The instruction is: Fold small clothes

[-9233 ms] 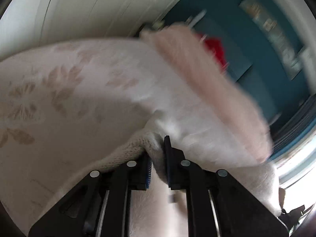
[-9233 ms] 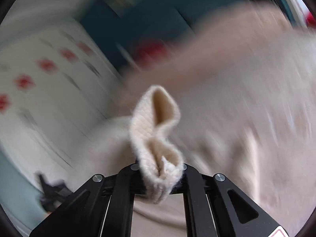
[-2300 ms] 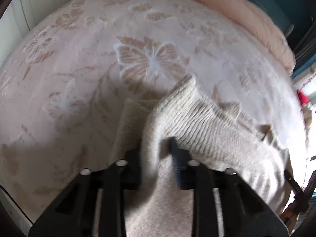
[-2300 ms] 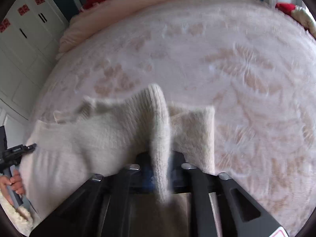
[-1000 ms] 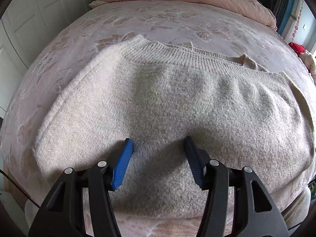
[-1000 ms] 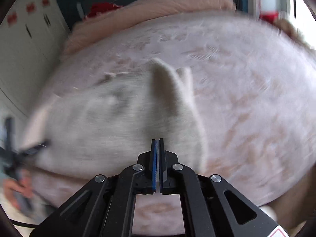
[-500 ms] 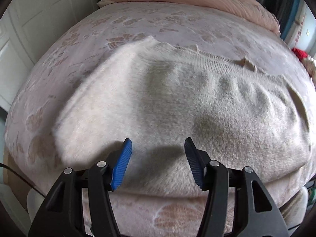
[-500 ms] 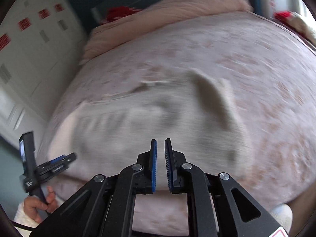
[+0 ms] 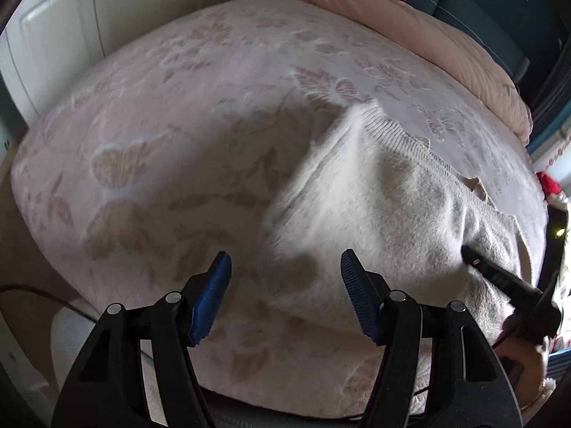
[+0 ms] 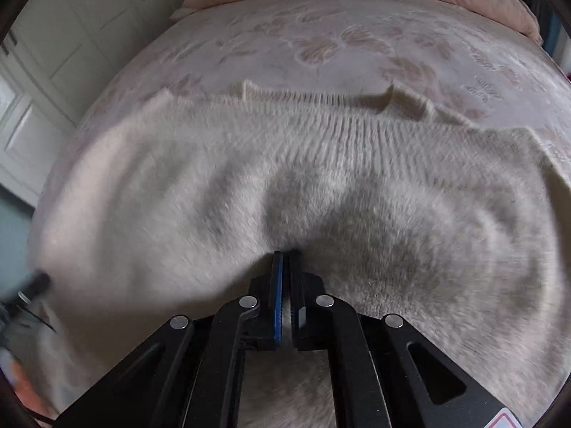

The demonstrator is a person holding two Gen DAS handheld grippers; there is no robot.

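Note:
A cream knitted sweater (image 9: 385, 207) lies spread on the bed, its ribbed hem at the far side; it fills the right wrist view (image 10: 321, 185). My left gripper (image 9: 285, 278) is open and empty, above the sweater's left edge and the bedspread. My right gripper (image 10: 285, 267) has its jaws almost together with the tips at the sweater's near edge; the frames do not show whether any knit lies between them. The right gripper's black fingers (image 9: 499, 274) also show at the right of the left wrist view, on the sweater.
The bed has a pale pink bedspread (image 9: 178, 125) with leaf and butterfly patterns. A folded pink duvet (image 9: 410, 25) lies along the far side. White cupboard doors (image 10: 46, 53) stand to the left. The bed's near edge (image 9: 285, 374) is just below my left gripper.
My left gripper has swung left, so the sweater now sits to its right. My right gripper has moved down to the sweater's near edge and its jaws have narrowed.

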